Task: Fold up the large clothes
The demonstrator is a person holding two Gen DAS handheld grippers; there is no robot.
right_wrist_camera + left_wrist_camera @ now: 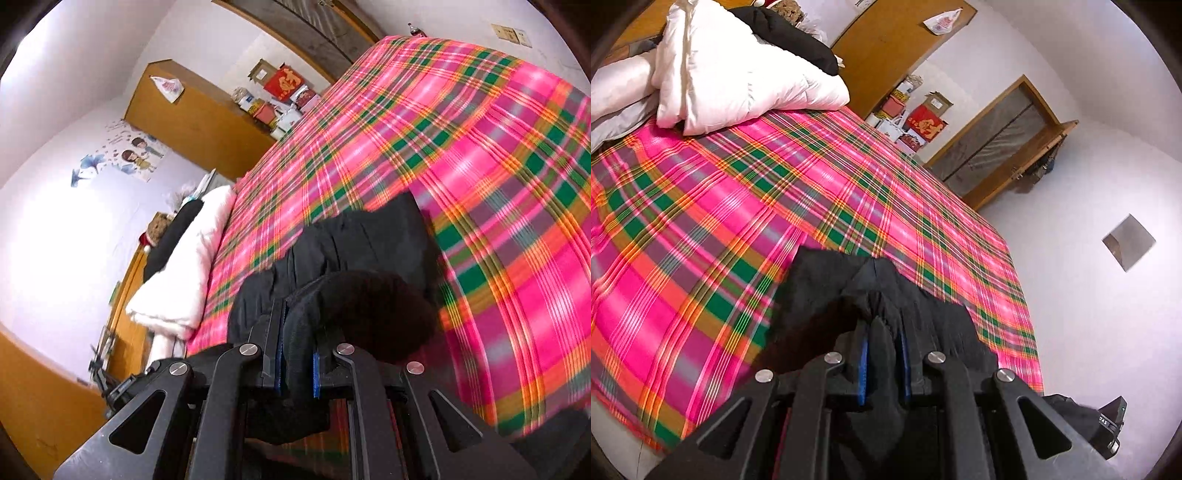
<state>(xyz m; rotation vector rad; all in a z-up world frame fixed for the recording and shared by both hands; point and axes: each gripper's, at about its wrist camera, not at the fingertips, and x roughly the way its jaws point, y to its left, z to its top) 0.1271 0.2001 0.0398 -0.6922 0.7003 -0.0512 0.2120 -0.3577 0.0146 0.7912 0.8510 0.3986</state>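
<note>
A black garment (827, 291) with a dark fur trim hangs bunched over the pink plaid bed sheet (713, 206). My left gripper (882, 325) is shut on a fold of the garment, black cloth pinched between its blue pads. My right gripper (297, 332) is also shut on the black garment (369, 236), cloth filling the gap between its blue pads, with the fur trim (380, 314) just right of it. The garment is lifted off the plaid sheet (498, 184). Part of the other gripper (1108, 424) shows at the lower right of the left wrist view.
A white duvet (738, 74) and a black garment (790, 33) are piled at the head of the bed. A wooden wardrobe (894, 48), stacked boxes (916, 118) and a door (993, 144) stand beyond the bed. White wall lies to the side.
</note>
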